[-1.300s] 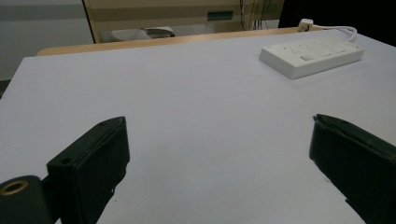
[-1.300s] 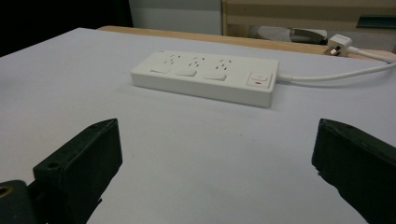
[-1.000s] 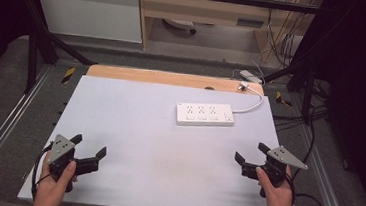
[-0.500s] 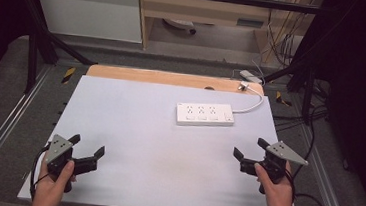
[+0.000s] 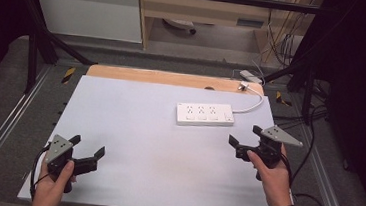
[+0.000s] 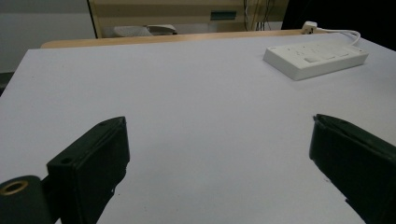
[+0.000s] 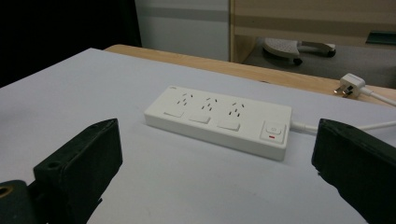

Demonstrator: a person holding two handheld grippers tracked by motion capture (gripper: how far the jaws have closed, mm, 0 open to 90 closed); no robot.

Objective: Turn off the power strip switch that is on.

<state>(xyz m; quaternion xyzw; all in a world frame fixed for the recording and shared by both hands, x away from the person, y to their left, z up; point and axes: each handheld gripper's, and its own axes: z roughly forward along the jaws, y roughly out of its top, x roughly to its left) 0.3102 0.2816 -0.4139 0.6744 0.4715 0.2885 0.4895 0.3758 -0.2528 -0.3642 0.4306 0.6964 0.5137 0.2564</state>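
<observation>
Writing: none legible on power strip [image 5: 205, 114]; red mark under its switch [image 7: 274, 130].
Strip: flat on worktop [image 5: 133, 129], far-right part; long axis runs left-right, switch end + cord [image 5: 252, 105] to right.
Right tongs [image 5: 244, 138]: spread, empty, near strip; moved closer vs 0.5 s ago.
Left tongs [image 5: 86, 151]: spread, empty, near-left corner, well apart from strip.

In the right gripper view we lose the plug's [image 7: 351, 83] cord [image 7: 380, 95] at the right edge. The mark on the power strip's [image 7: 219, 120] switch [image 7: 273, 130] is too small to read, perhaps a power symbol. The frame's bottom edge cuts off both jaws.
</observation>
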